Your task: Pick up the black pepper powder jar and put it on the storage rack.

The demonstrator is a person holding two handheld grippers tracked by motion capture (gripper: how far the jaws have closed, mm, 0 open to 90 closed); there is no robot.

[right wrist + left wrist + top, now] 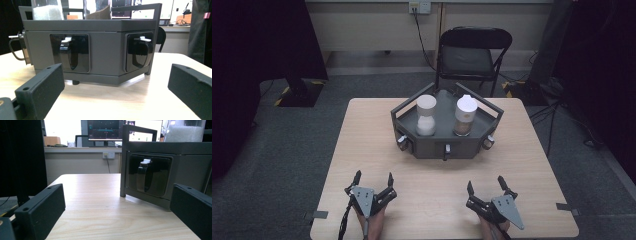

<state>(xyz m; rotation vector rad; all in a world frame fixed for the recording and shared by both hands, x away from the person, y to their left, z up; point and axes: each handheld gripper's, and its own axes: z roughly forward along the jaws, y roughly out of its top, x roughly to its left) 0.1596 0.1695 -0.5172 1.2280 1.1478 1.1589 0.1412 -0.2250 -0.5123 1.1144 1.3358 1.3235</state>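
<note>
Stand: dark grey angular tray-stand (445, 145) sitting on the far half of the light wood table (362, 150), roughly centred left to right. Raised rails round the top, faceted front.
Front faces: three recessed glossy black panels, each with a small lever or tap. From the left gripper view you get one panel (149, 175) with a curved black lever and a white tip. The right gripper view shows two of them (70, 53) and (139, 51), same white-tipped handles.
Which way it points: the faceted front faces the near edge of the table, toward the person. Its long axis runs left-right across the table.
Jars on top: two canisters standing upright side by side. Left jar (426, 115) has white stuff inside and a pale lid, right jar (465, 116) has brownish contents and a white cap. They're near each other but not touching.
Left gripper: (373, 180) near the table's front edge, jaws spread wide, nothing between them, pointing at the stand.
Right gripper: (486, 186) also by the front edge, jaws wide apart and holding nothing, well apart from the stand.
Background: black folding chair (472, 52) behind the table, wall socket (419, 7) up top.
</note>
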